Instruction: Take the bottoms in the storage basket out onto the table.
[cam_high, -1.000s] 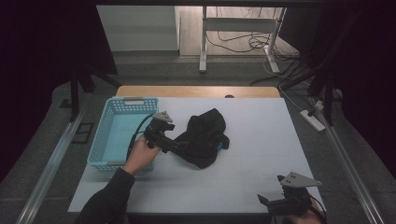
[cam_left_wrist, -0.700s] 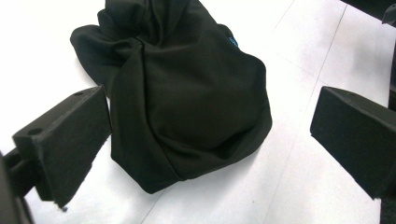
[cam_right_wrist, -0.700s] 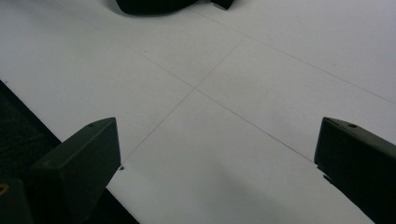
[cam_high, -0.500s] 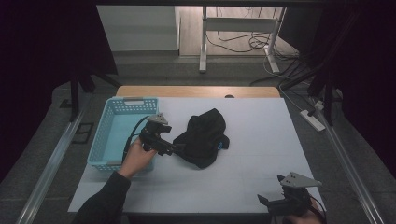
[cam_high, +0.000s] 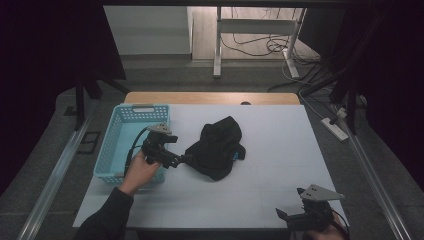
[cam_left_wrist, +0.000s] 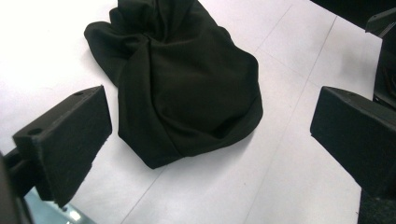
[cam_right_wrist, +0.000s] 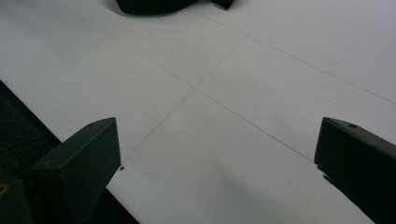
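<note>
Cloth: a crumpled black cloth lies mid-table, just ahead of the left gripper's tips; in the left gripper view the bundle sits between and beyond the spread jaws, untouched.
Left gripper: the left gripper has drawn back slightly toward the basket since a second ago, jaws wide apart, holding nothing.
Right gripper: the right gripper stays at the table's near right corner, well apart from the cloth, jaws apart over bare white table.
Basket: a light-blue basket stands just behind the left hand.
</note>
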